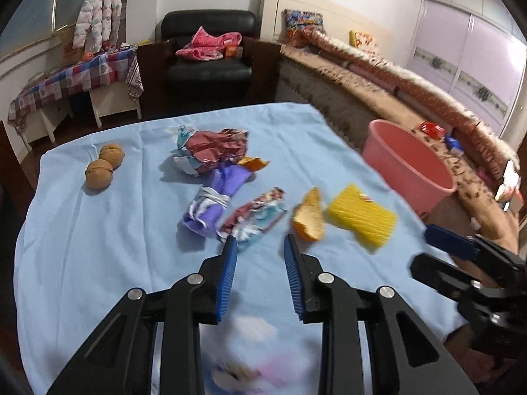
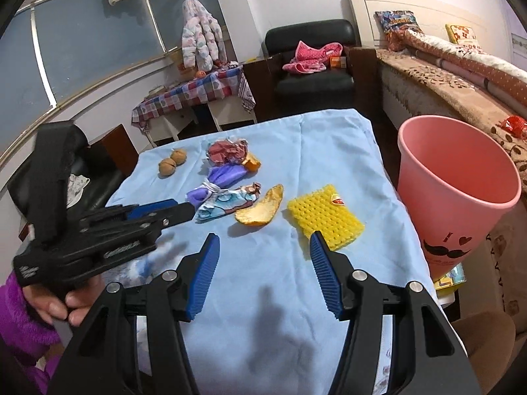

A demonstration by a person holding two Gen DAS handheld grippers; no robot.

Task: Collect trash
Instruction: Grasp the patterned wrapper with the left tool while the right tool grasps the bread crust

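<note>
Trash lies on a table under a light blue cloth [image 1: 98, 263]. There is a crumpled red and silver wrapper [image 1: 210, 148], a purple wrapper [image 1: 214, 197], a printed pink and blue wrapper [image 1: 253, 214], an orange peel [image 1: 309, 217] and a yellow foam net [image 1: 362, 219]. My left gripper [image 1: 260, 242] is open with nothing between its fingers, its tips just short of the printed wrapper [image 2: 224, 200]. My right gripper [image 2: 263, 240] is open and empty, and its right fingertip sits at the near edge of the foam net [image 2: 324, 215]. A pink bucket [image 2: 457, 177] stands off the table's right side.
Two walnuts [image 1: 102, 168] lie at the far left of the cloth. A bed with a brown patterned cover [image 1: 378, 75] runs behind the bucket. A black armchair [image 1: 210, 49] and a checked side table [image 1: 72, 79] stand beyond the table. A hand in a purple sleeve [image 2: 29, 322] holds the left gripper.
</note>
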